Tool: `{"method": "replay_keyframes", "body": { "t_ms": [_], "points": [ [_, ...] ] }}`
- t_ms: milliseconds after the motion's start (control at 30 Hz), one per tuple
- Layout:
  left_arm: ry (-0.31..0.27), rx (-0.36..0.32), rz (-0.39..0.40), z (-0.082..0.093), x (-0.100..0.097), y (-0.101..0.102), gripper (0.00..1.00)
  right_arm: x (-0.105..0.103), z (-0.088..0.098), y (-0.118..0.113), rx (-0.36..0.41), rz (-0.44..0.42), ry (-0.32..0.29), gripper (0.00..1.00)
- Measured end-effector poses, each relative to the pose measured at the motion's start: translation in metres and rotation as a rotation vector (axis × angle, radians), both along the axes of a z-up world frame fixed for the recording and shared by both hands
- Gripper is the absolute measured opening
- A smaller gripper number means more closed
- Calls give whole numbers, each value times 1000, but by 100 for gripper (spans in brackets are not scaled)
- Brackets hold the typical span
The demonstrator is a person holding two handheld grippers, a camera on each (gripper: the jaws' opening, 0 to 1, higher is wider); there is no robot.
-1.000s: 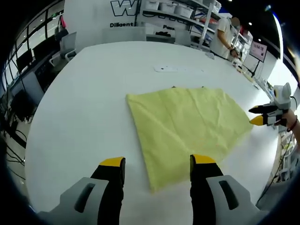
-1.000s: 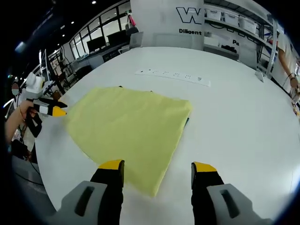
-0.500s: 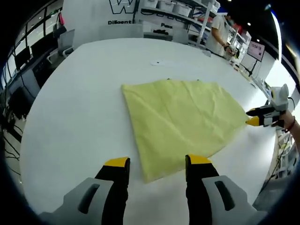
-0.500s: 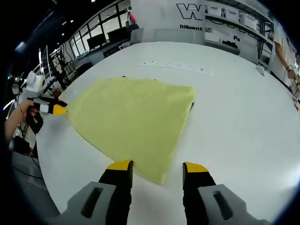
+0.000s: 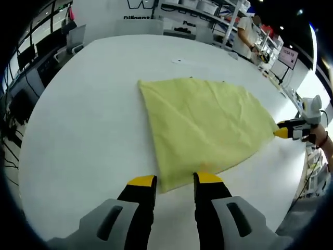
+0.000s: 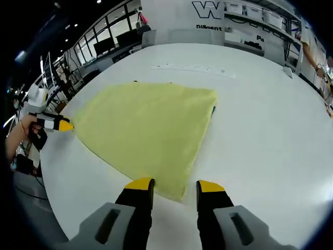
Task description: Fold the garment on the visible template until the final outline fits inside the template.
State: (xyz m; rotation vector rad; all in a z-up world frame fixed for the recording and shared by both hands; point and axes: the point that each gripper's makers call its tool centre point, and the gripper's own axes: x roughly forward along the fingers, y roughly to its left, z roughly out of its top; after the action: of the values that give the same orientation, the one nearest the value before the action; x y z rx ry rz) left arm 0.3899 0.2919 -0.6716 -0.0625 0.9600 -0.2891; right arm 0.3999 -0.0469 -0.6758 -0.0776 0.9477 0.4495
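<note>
The yellow garment [image 5: 208, 125] lies flat on the white table [image 5: 83, 125], already folded into a rough wedge, its near corner just ahead of the left claw [image 5: 175, 180] and its far edge well beyond. In the right gripper view the same cloth [image 6: 145, 125] ends at a corner just in front of the right claw [image 6: 172, 184]. Each claw's jaws stand a little apart with a corner between or just past the tips; neither pinches cloth yet, as far as I can tell. A dark sliver at the garment's far edge (perhaps the template) peeks out, so fit cannot be judged; I would guess at least one more fold remains. Shelves with bins stand far beyond; their contents are too small to tell.
</note>
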Motion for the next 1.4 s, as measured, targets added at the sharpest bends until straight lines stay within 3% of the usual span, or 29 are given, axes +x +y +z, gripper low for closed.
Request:
{"method": "replay_keyframes", "body": {
  "t_ms": [167, 267, 367, 700, 833, 1400],
  "points": [
    [-1, -6, -4, -1, -3, 0, 21, -1, -1, -2, -3, 0, 4, 15],
    [4, 11, -28, -3, -4, 1, 12, -3, 0, 1, 15, -2, 8, 12],
    [1, 9, -32, -2, -3, 1, 9, -3, 0, 1, 6, 2, 8, 11],
    [-11, 37, -96, -1, -7, -2, 7, -9, 3, -1, -39, 41, -1, 0],
    [-3, 44, -111, 0, -12, -4, 7, -14, -1, -4, -87, 73, 12, 0],
    [5, 43, -140, -1, -45, -5, 7, -54, -1, -5, -144, 143, 42, 0]
  ]
}}
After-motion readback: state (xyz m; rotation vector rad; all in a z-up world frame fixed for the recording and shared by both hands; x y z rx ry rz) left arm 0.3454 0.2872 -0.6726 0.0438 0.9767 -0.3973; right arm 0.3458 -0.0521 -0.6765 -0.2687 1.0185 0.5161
